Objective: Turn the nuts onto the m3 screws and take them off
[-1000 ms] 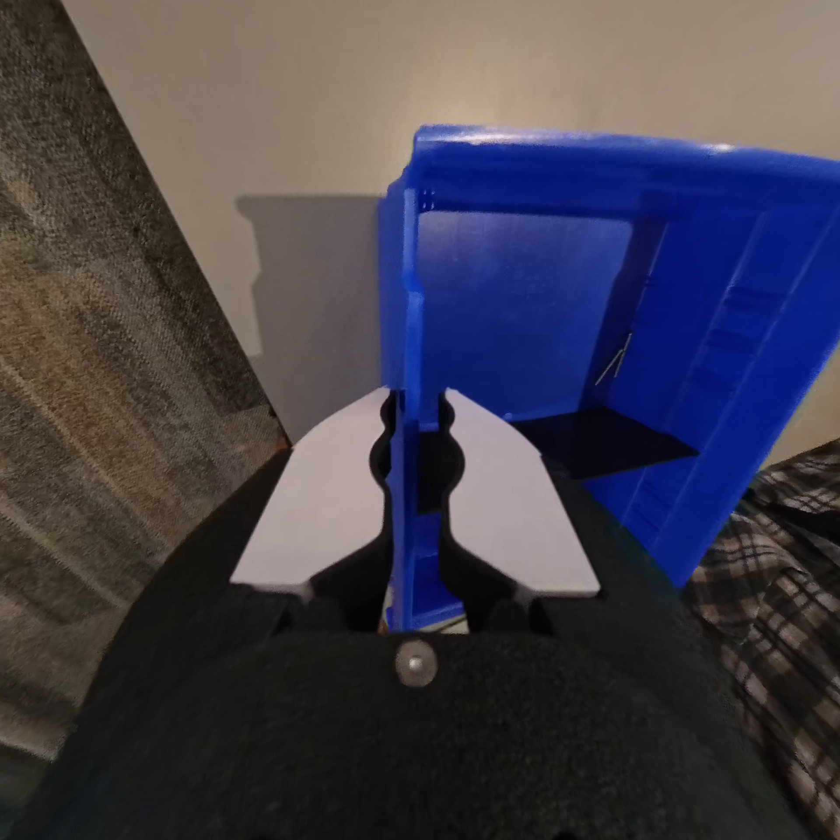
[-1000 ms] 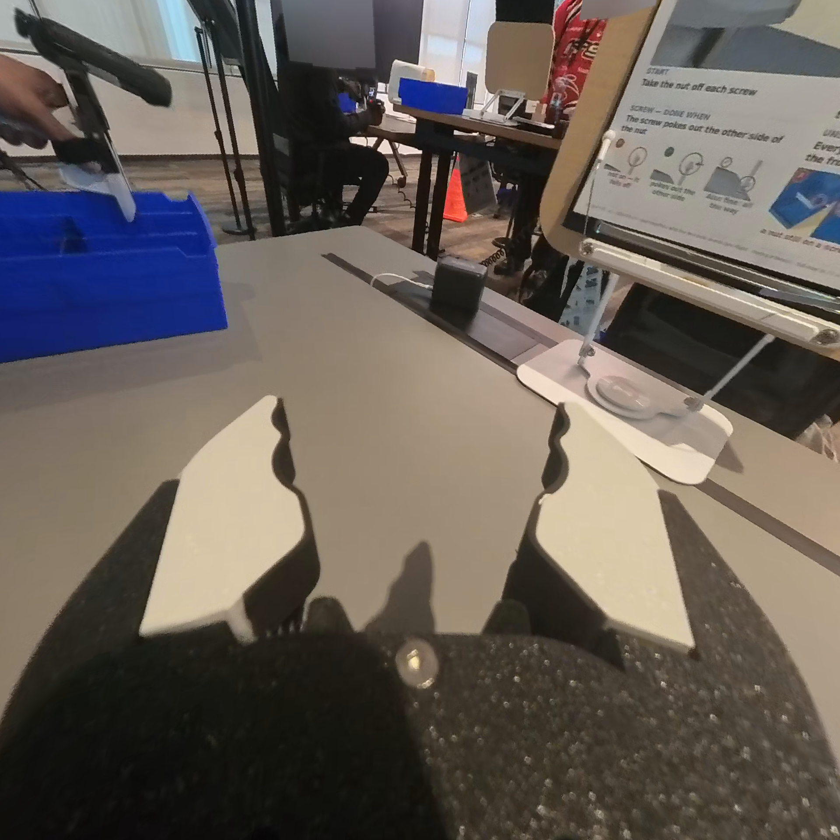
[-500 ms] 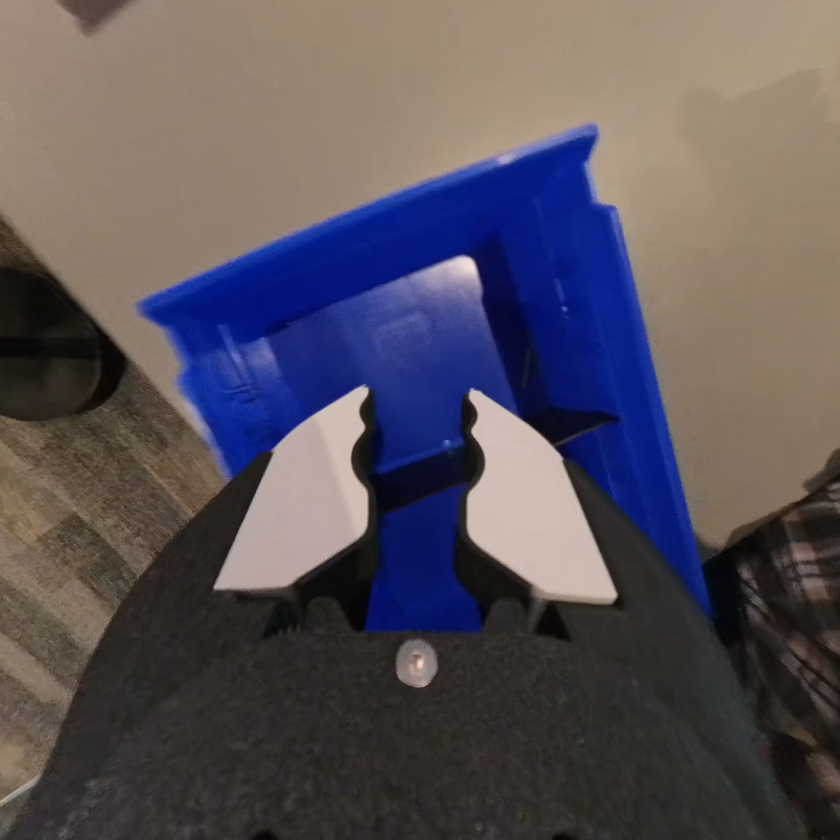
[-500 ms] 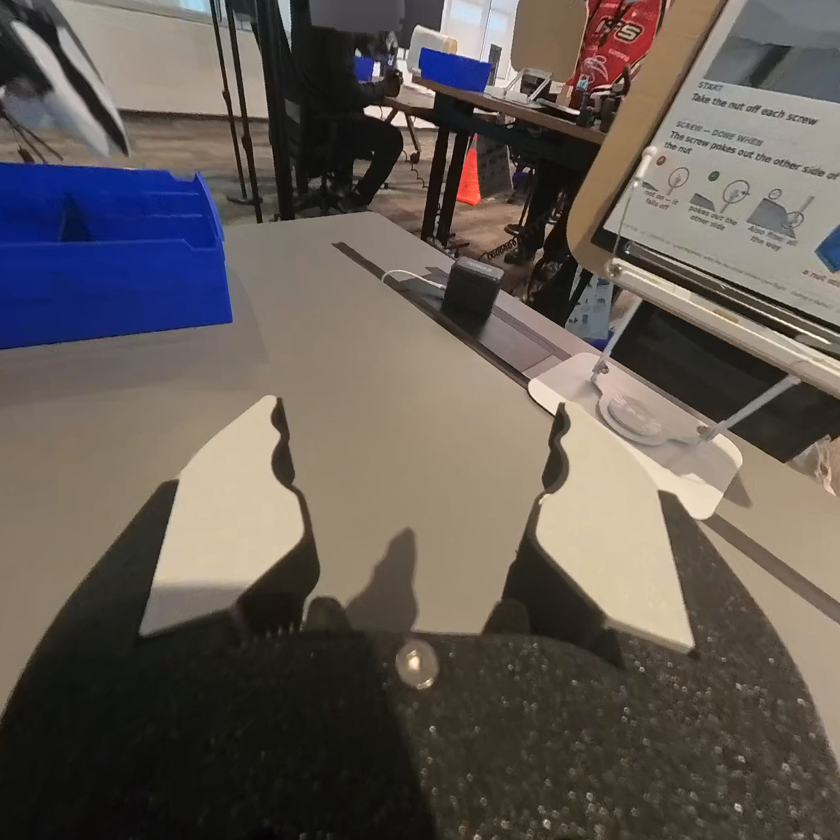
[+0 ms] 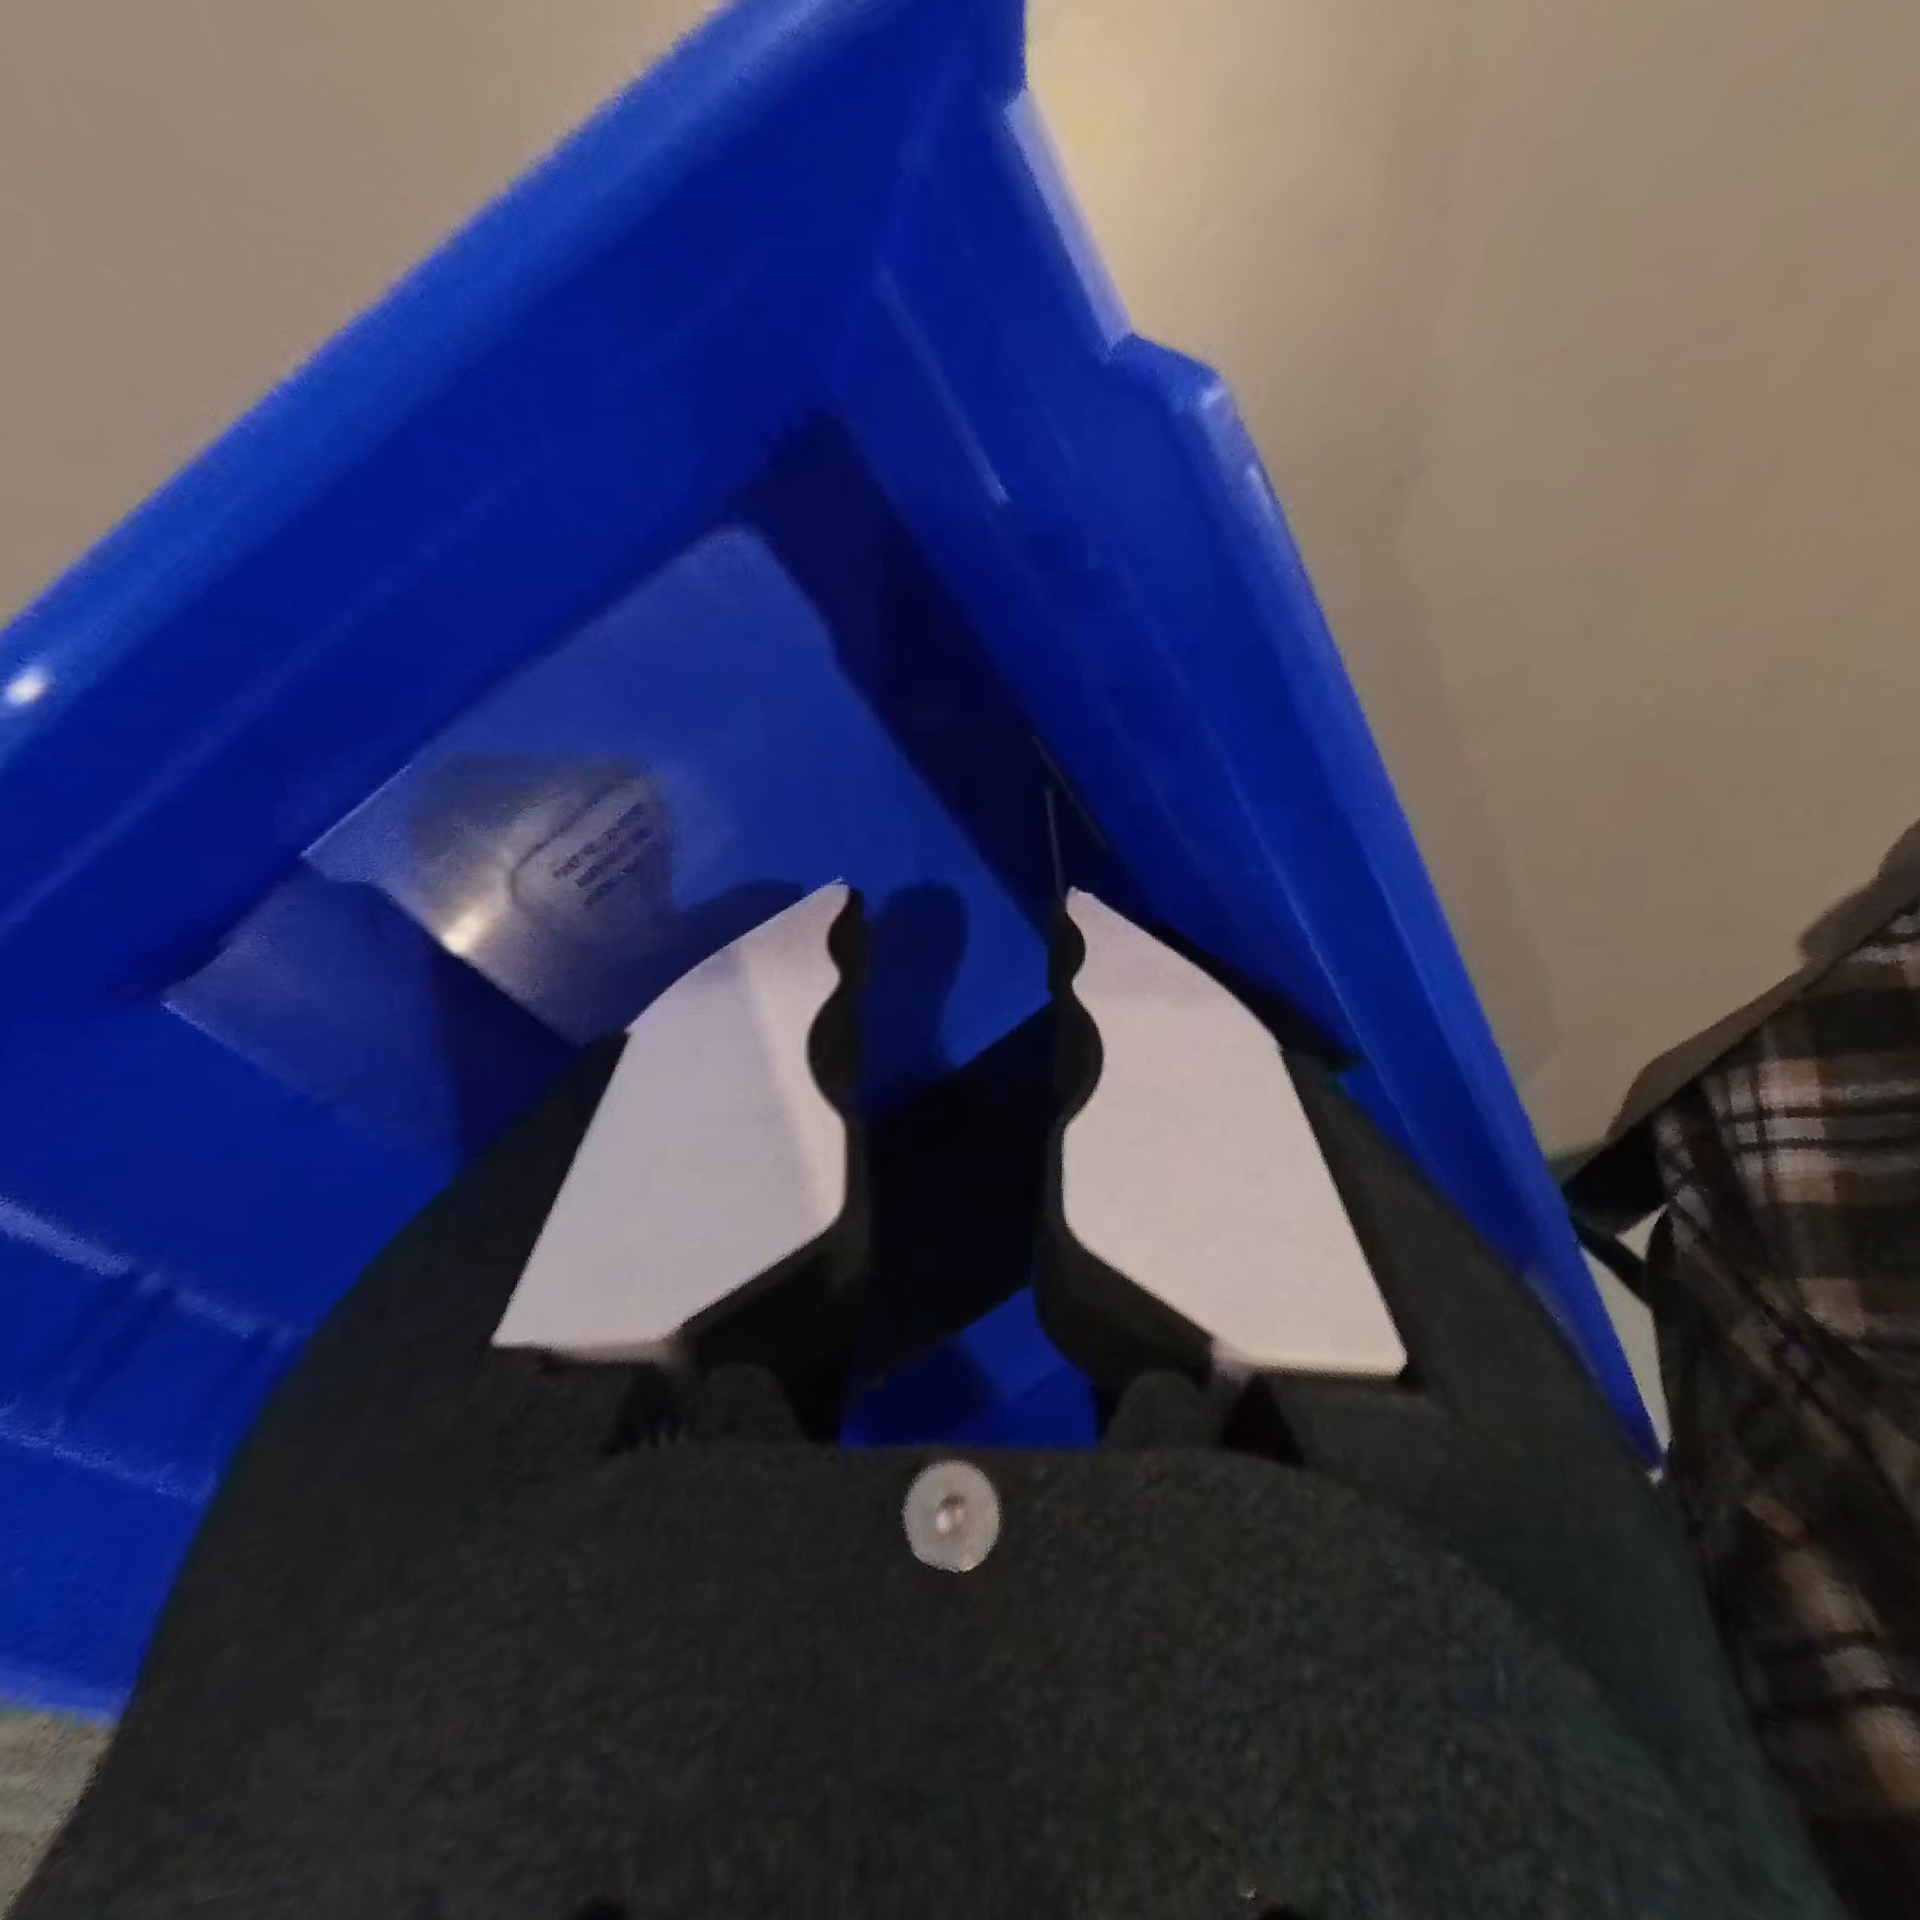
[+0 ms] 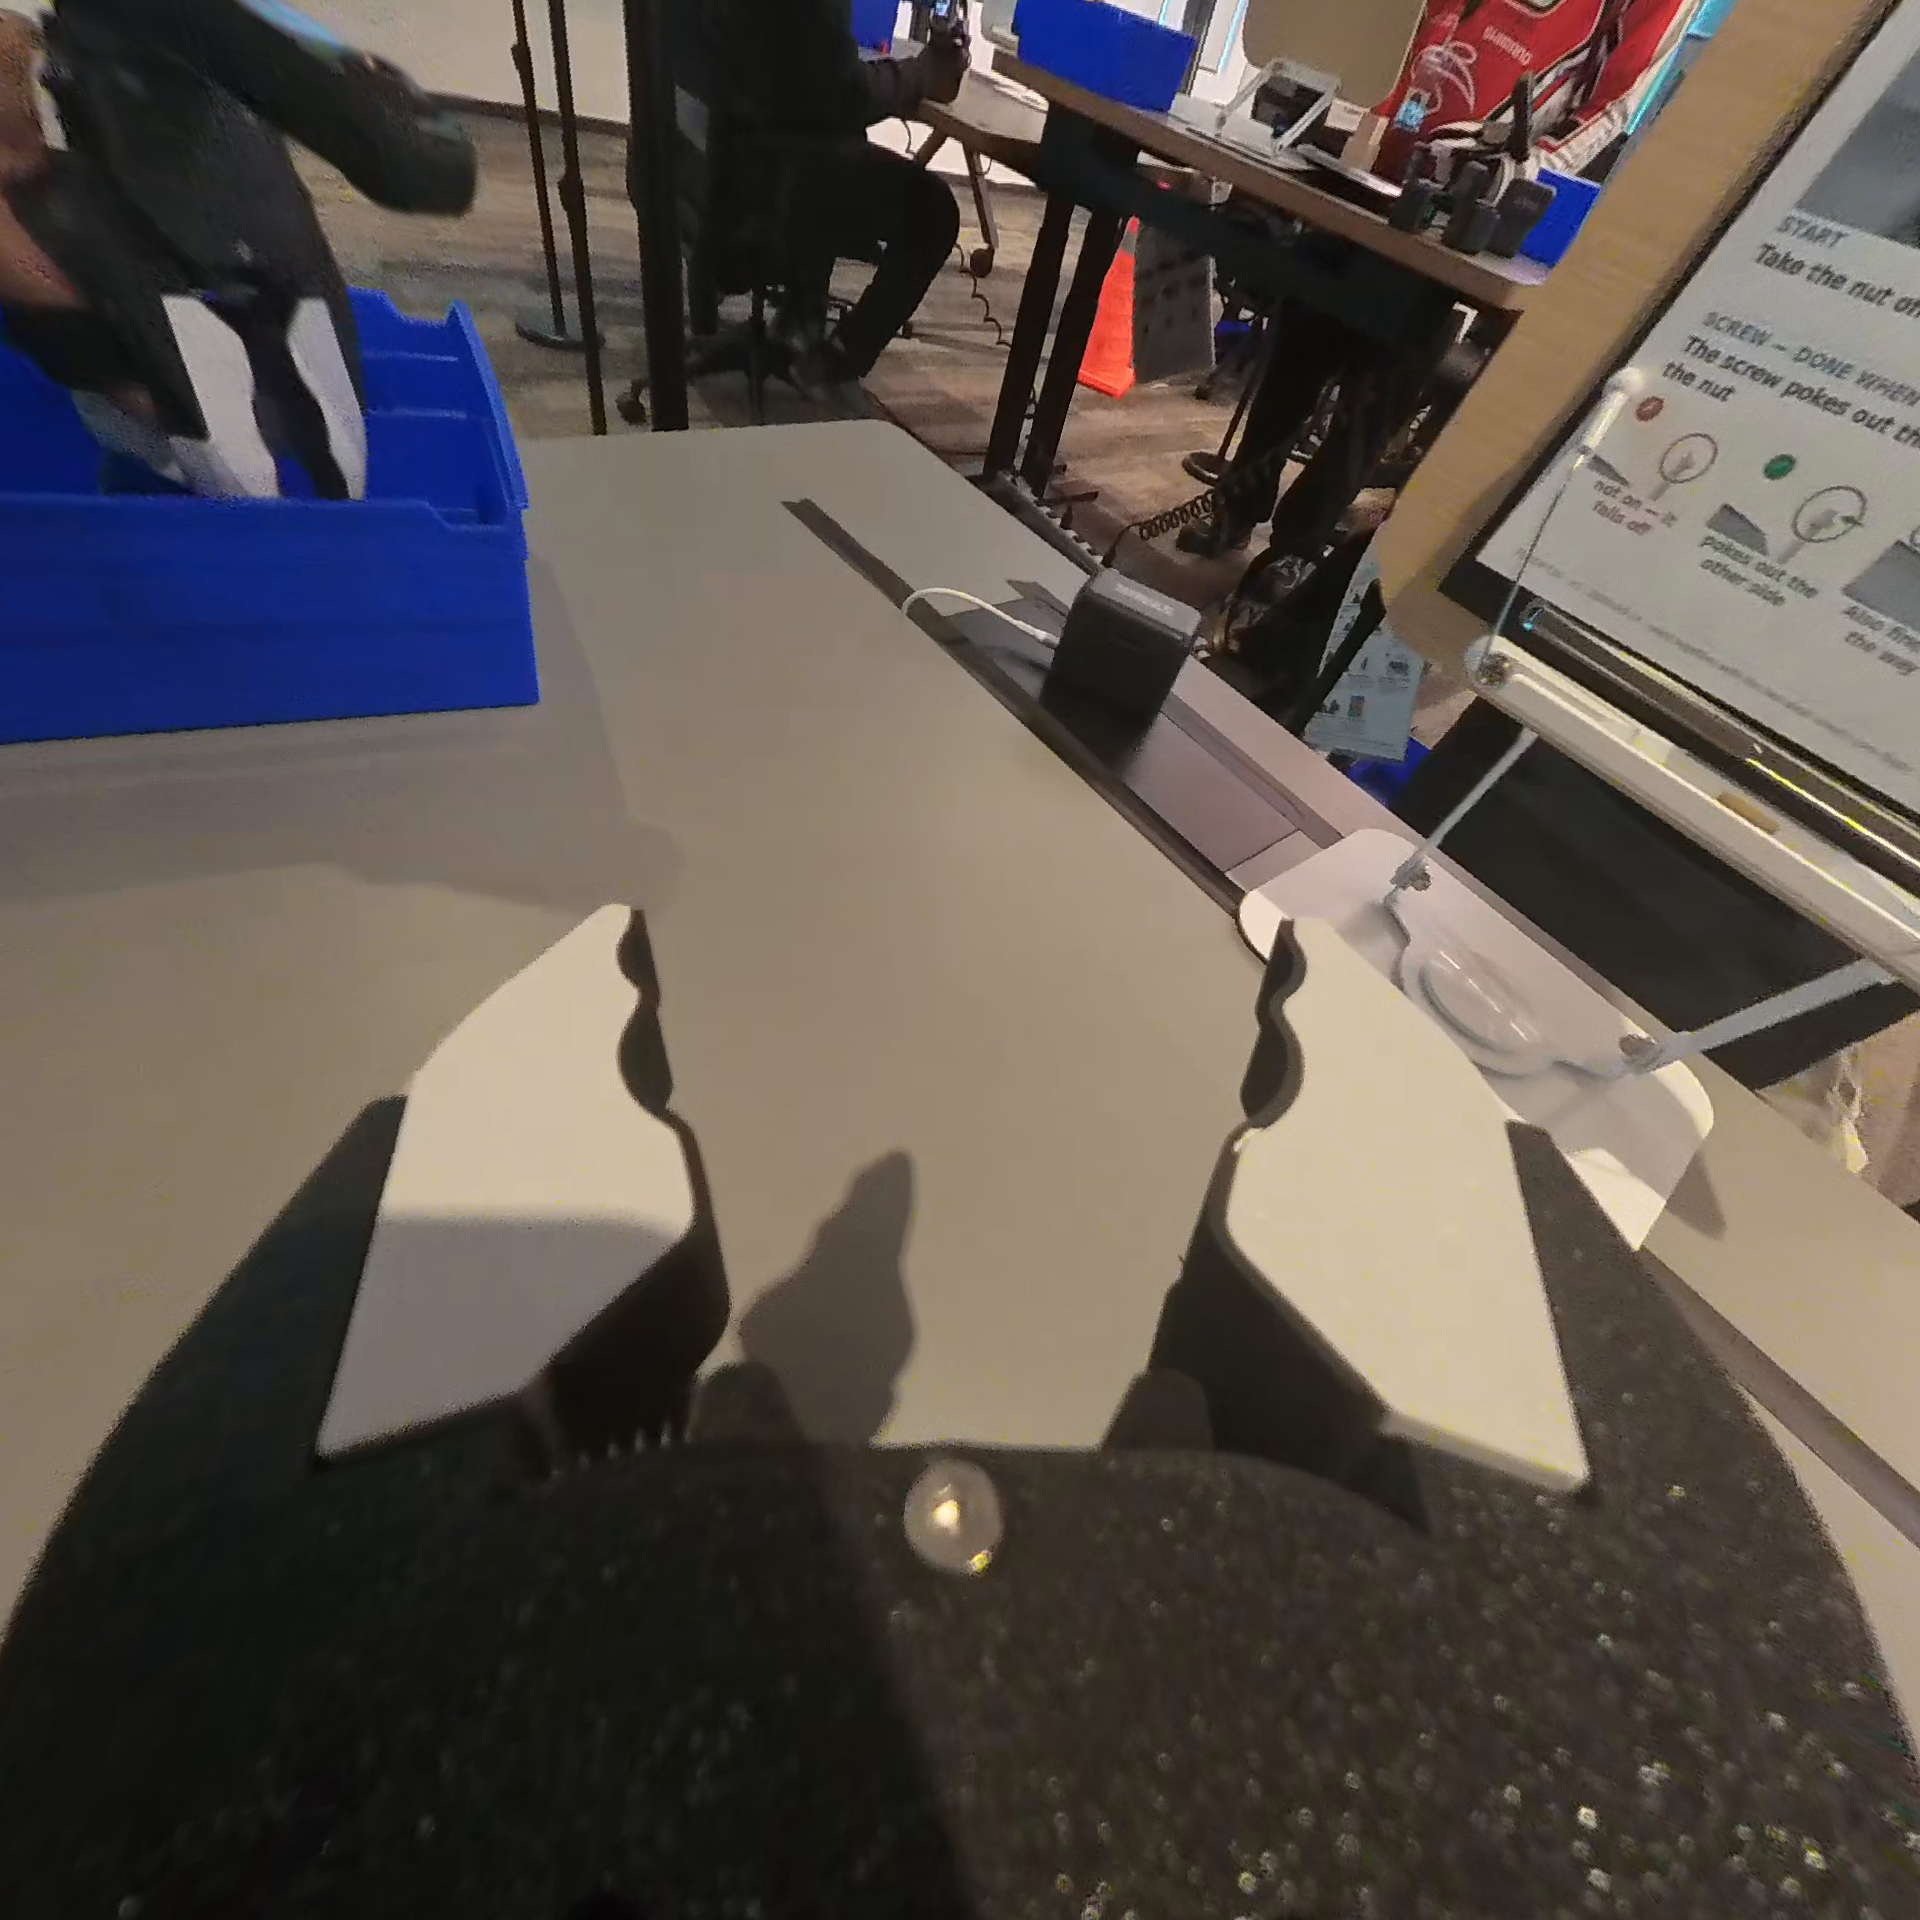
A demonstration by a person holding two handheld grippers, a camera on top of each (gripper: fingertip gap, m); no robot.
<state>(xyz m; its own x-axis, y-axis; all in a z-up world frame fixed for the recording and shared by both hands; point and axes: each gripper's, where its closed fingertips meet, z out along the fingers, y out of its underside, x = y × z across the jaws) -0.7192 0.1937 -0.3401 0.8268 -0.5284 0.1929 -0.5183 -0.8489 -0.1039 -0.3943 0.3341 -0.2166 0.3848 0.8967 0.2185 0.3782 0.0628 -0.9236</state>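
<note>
My left gripper (image 5: 951,935) is open with a narrow gap and nothing between its fingers. It reaches down into the blue bin (image 5: 582,436), above a black divider (image 5: 935,1153). A clear plastic bag (image 5: 540,842) lies on the bin floor just ahead to the left. No screws or nuts can be made out. In the right wrist view the left gripper (image 6: 260,416) dips into the same bin (image 6: 260,613) at the far left. My right gripper (image 6: 956,966) is wide open and empty, low over the grey table (image 6: 883,831).
A small black box with a white cable (image 6: 1122,655) sits in the table's dark strip. A white stand base (image 6: 1475,1008) holds an instruction board (image 6: 1714,436) at the right. A plaid sleeve (image 5: 1787,1247) is at the bin's right. People and desks are beyond. My hands' fingertips stand some 40 cm from each other.
My left gripper let go of the bin's wall, opened, swung over the bin and dropped down inside it. My right gripper stayed open over the table, barely moving.
</note>
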